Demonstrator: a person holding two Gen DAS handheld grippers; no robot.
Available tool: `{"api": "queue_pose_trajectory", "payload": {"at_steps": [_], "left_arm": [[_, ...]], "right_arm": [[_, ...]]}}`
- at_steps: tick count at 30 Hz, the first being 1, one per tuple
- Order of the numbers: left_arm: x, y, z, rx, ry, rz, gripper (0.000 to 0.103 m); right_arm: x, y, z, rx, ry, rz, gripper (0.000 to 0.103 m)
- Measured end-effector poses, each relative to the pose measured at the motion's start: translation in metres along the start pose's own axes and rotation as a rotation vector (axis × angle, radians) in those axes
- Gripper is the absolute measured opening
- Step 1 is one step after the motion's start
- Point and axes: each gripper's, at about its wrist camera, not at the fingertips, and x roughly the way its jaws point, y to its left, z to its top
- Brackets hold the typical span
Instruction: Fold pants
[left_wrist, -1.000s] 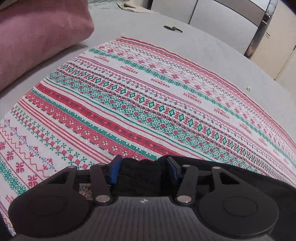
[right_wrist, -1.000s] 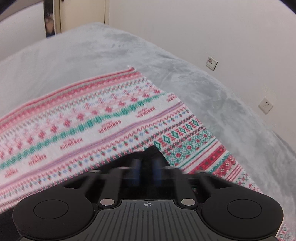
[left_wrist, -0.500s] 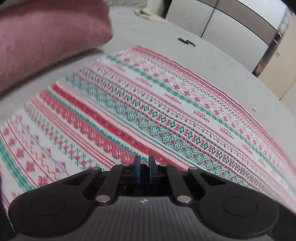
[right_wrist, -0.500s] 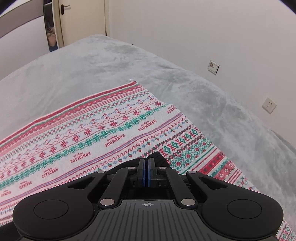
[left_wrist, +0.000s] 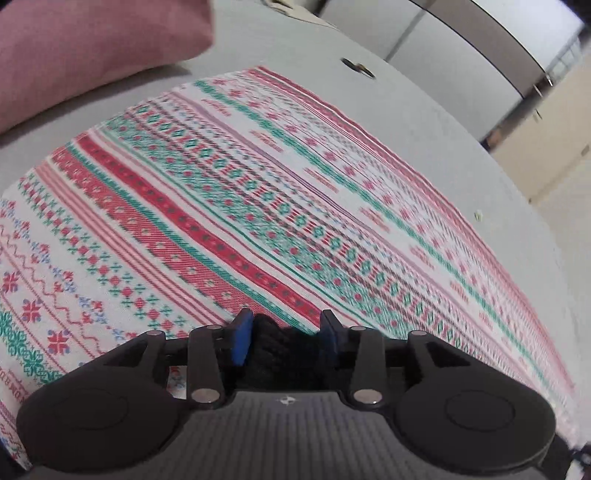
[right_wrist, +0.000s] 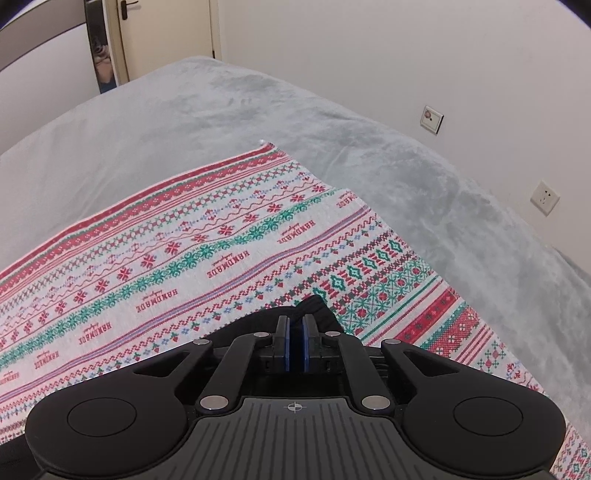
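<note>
A grey plush bed (right_wrist: 424, 192) fills the room up to a white wall, with a patterned red, green and white cloth (right_wrist: 184, 258) spread flat across it.

The left gripper (left_wrist: 282, 334) has its jaws opening, about half wide, with a bunched fold of the black pants (left_wrist: 284, 347) sitting between the blue pads; whether the pads press on it cannot be told. The right gripper (right_wrist: 295, 339) stands narrow, its jaws just starting to open, and the black fabric (right_wrist: 314, 308) pokes out beyond its fingertips; the slit between the pads looks dark, but a grip cannot be confirmed. Both grippers point down at the near edge of the cloth, and the pants lie there under them, mostly hidden.

This looks like the end of a fold or a re-grip: both grippers letting go along the near edge. The next move likely calls for clearing the fabric without dragging it, then taking a fresh edge.

Count: two grippers, one pair of pants, one patterned cloth. Toward the bed's far left corner sits one pink pillow (left_wrist: 92, 48), and one small dark object (left_wrist: 356, 67) lies near the far edge.
</note>
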Motion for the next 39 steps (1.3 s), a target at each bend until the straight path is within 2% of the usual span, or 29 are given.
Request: {"api": "queue_pose_trajectory", "payload": {"at_steps": [3,4,5,6,7,8,9,10,12,13,16,18,19,21,23,24,25,26,28,29,30,33,35,39], "left_arm": [[0.002,-0.011,-0.005,0.075,-0.017,0.052,0.061],[0.004,-0.014,-0.007,0.107,-0.025,0.090,0.049],[0.006,-0.016,-0.010,0.134,-0.035,0.125,0.047],[0.007,-0.016,-0.011,0.135,-0.042,0.126,0.046],[0.006,-0.015,-0.011,0.127,-0.046,0.129,0.043],[0.005,-0.014,-0.010,0.116,-0.049,0.125,0.040],[0.003,-0.012,-0.009,0.103,-0.055,0.118,0.038],[0.001,-0.011,-0.008,0.086,-0.061,0.115,0.030],[-0.006,-0.004,-0.005,0.040,-0.074,0.112,0.029],[-0.010,-0.001,-0.003,0.013,-0.079,0.099,0.029],[-0.014,-0.002,-0.003,0.016,-0.077,0.079,0.030],[-0.009,-0.002,-0.002,-0.005,-0.039,0.056,0.032],[-0.005,0.000,-0.001,-0.016,-0.029,0.047,0.035],[-0.001,0.002,-0.001,-0.009,-0.007,0.035,0.048],[0.001,0.002,-0.005,-0.028,0.011,-0.023,0.091],[0.002,0.000,-0.007,-0.036,0.019,-0.069,0.097],[0.004,-0.004,-0.007,-0.021,0.021,-0.090,0.098],[0.004,-0.010,-0.009,0.017,0.017,-0.066,0.087],[0.007,-0.021,-0.014,0.118,-0.006,0.078,0.059],[0.007,-0.019,-0.015,0.118,-0.013,0.071,0.045],[0.007,-0.015,-0.014,0.094,-0.024,0.078,0.039],[0.003,-0.006,-0.009,0.038,-0.040,0.053,0.034],[-0.001,-0.007,-0.008,0.041,-0.058,0.049,0.032],[-0.026,0.004,-0.002,-0.011,-0.083,-0.021,0.031]], "right_arm": [[0.002,-0.001,0.002,0.020,-0.008,-0.017,0.034],[0.003,-0.001,0.003,0.028,-0.012,-0.019,0.044],[0.005,0.000,0.003,0.032,-0.013,-0.018,0.046],[0.008,0.001,0.002,0.027,-0.006,-0.016,0.046],[0.014,0.004,0.000,0.010,0.008,-0.023,0.045],[0.020,0.009,-0.003,-0.026,0.029,-0.048,0.030],[0.025,0.015,-0.007,-0.073,0.035,-0.091,0.024],[0.026,0.018,-0.011,-0.107,0.027,-0.111,0.023],[0.023,0.021,-0.013,-0.134,0.013,-0.115,0.017],[0.020,0.020,-0.012,-0.128,0.014,-0.106,0.000],[-0.002,0.012,-0.001,-0.084,-0.018,-0.054,0.000],[-0.021,0.006,0.009,-0.070,-0.061,-0.013,0.000],[-0.030,0.004,0.012,-0.069,-0.074,-0.004,0.000],[-0.038,0.003,0.016,-0.075,-0.083,0.005,0.000],[-0.037,0.004,0.015,-0.091,-0.069,-0.005,0.000],[-0.032,0.004,0.012,-0.097,-0.051,-0.015,0.000],[-0.024,0.005,0.009,-0.105,-0.024,-0.027,0.000],[-0.016,0.006,0.005,-0.113,-0.003,-0.036,0.000],[-0.002,0.007,-0.004,-0.116,0.026,-0.053,0.001],[0.003,0.008,-0.008,-0.108,0.038,-0.056,0.001],[0.008,0.008,-0.011,-0.105,0.046,-0.056,0.001],[0.015,0.012,-0.018,-0.123,0.038,-0.068,0.001],[0.013,0.014,-0.018,-0.127,0.028,-0.080,0.001],[-0.012,0.012,-0.002,-0.091,-0.023,-0.056,0.001]]}}
